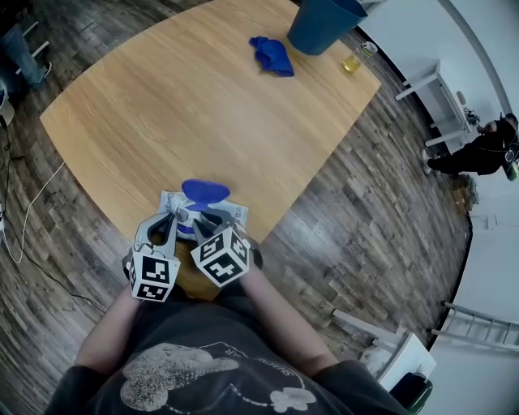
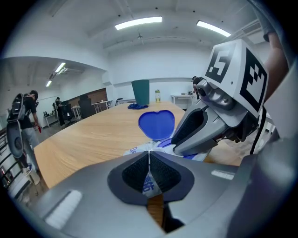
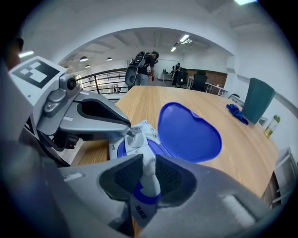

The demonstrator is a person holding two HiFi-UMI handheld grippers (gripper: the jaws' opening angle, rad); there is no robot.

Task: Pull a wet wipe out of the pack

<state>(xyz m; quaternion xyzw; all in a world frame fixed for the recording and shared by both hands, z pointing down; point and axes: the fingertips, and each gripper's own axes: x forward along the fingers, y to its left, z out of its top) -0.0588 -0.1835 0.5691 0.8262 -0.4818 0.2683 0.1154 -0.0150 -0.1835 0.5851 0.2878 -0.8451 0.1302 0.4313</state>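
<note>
Head view, bottom centre: two forearms reach out from a dark printed shirt, and each hand carries a tool. The left tool [image 1: 169, 223] and the right tool [image 1: 203, 220] meet side by side over the wet wipe pack [image 1: 237, 213]. The pack lies flat at the near edge of the desk [image 1: 162, 105], and its blue lid [image 1: 204, 192] is flipped open toward the far side.

In the left gripper view, that tool's jaws are together, clamped on a thin printed edge of the pack. In the right gripper view, the pads pinch a white wet wipe [image 3: 148, 169] that stands up out of the round opening of the pack.

Beyond the pack, the desk runs toward the top of the frame in pale wood with a fine grain. Near its far end lie a crumpled blue cloth [image 1: 272, 55], a dark teal bin [image 1: 324, 23] and a small bottle [image 1: 351, 62] of yellowish liquid.

Dark plank floor [image 1: 381, 211] surrounds the desk, and a thin white cable [image 1: 32, 207] trails across it at the left. At the right edge a person [image 1: 478, 150] in dark clothes stands beside white furniture, against a white wall. Strip lights run along the ceiling.
</note>
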